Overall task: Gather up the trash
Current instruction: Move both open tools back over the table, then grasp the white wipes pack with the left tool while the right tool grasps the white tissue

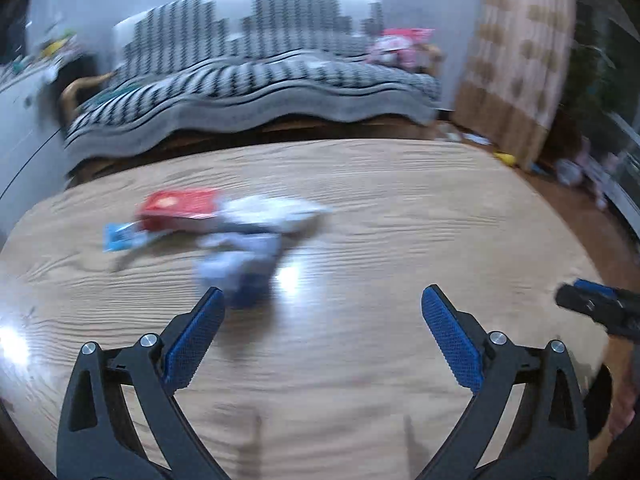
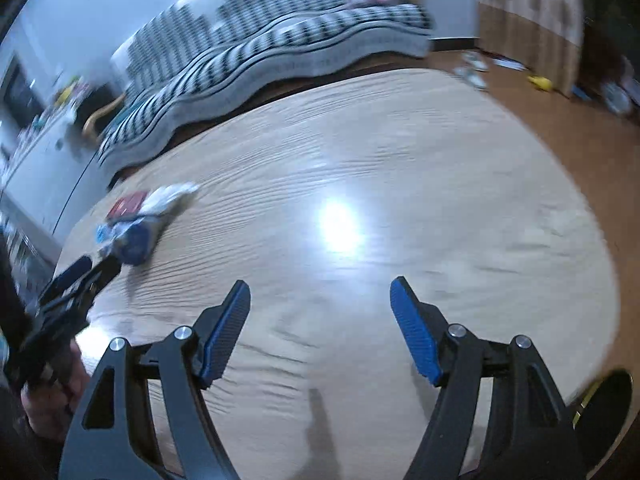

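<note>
Trash pile on the table, both grippers empty

Trash sits in one loose cluster on the pale wood-grain table (image 1: 400, 208), toward the left of my left wrist view. I make out a red packet (image 1: 178, 210), a blue wrapper (image 1: 120, 237) just beside it on its left, a white crumpled piece (image 1: 276, 210) touching the packet's right end, and a blue-and-white wad (image 1: 240, 272) in front of them. Everything is smeared with blur, so I cannot read any labels or tell exactly what each piece is.

My left gripper (image 1: 322, 312) stands spread wide, nothing between its blue pads (image 1: 450, 340). The tip of its left finger is just beside the wad in the picture; I cannot tell whether it touches.

My right gripper (image 2: 320, 304) has its jaws apart too, a little narrower, and only bare tabletop shows between them. From this side the same trash cluster (image 2: 136, 224) lies well off to the left, with the other gripper's dark fingers reaching toward it and a hand visible beneath them at the frame edge. Glare from a light sits on the table ahead of the right fingers.

Beyond the table runs a sofa with a black-and-white zigzag cover (image 1: 248, 80), and a patterned curtain (image 1: 516, 60) hangs at the right.
</note>
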`<state>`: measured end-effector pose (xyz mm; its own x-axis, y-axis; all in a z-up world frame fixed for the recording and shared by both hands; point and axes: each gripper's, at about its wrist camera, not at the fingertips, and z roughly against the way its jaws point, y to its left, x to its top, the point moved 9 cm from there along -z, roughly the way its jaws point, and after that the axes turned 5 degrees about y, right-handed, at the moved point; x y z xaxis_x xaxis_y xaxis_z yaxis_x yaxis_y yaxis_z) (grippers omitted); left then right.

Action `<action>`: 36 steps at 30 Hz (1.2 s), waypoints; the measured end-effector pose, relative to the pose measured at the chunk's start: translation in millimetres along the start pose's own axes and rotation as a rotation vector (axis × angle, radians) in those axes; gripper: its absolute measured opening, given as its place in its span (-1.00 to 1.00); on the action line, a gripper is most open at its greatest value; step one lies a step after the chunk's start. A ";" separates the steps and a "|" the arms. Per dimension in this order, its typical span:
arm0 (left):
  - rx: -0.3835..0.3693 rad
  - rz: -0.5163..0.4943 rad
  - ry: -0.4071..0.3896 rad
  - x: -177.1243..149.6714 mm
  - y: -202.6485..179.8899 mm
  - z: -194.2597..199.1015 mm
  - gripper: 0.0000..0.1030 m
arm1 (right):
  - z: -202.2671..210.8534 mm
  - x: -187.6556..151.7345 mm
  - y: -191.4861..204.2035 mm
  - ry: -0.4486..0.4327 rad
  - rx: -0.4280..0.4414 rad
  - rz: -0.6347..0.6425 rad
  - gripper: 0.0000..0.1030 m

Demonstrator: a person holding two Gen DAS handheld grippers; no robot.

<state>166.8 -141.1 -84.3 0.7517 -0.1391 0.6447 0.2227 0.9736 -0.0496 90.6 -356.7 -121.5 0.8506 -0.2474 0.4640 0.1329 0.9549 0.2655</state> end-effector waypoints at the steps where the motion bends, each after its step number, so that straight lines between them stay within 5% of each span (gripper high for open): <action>1: 0.016 0.015 0.005 0.7 14.2 -4.2 0.85 | -10.8 1.3 17.4 0.014 0.006 0.025 0.36; 9: 0.002 0.072 0.039 17.5 49.3 -47.6 0.82 | -61.7 9.3 74.9 0.071 0.034 0.098 0.36; 10: -0.020 0.069 0.044 19.2 46.8 -51.6 0.73 | -66.2 12.2 81.5 0.073 0.038 0.103 0.36; 11: -0.036 0.061 0.052 22.0 46.9 -58.0 0.30 | -69.1 14.5 84.9 0.073 0.042 0.107 0.36; 12: -0.036 0.055 0.064 16.0 48.1 -60.1 0.09 | -70.9 15.9 87.3 0.073 0.048 0.112 0.36; 22: -0.031 0.032 0.059 -9.2 90.5 -15.2 0.04 | -117.1 48.3 156.1 0.105 0.077 0.181 0.37; 32: -0.020 0.203 0.047 -17.5 177.0 3.5 0.04 | -185.6 92.0 233.7 0.149 -0.029 0.288 0.40; 35: -0.008 0.229 0.044 -16.0 186.8 4.1 0.04 | -192.8 88.0 233.9 0.147 -0.064 0.305 0.18; 36: -0.010 0.235 0.042 -14.5 187.0 4.4 0.04 | -192.1 86.9 233.1 0.143 -0.070 0.310 -0.08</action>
<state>194.8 43.9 -99.5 0.8086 0.0835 0.5824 0.0445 0.9784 -0.2020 293.2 -124.1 -181.6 0.9179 0.0772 0.3892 -0.1130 0.9911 0.0698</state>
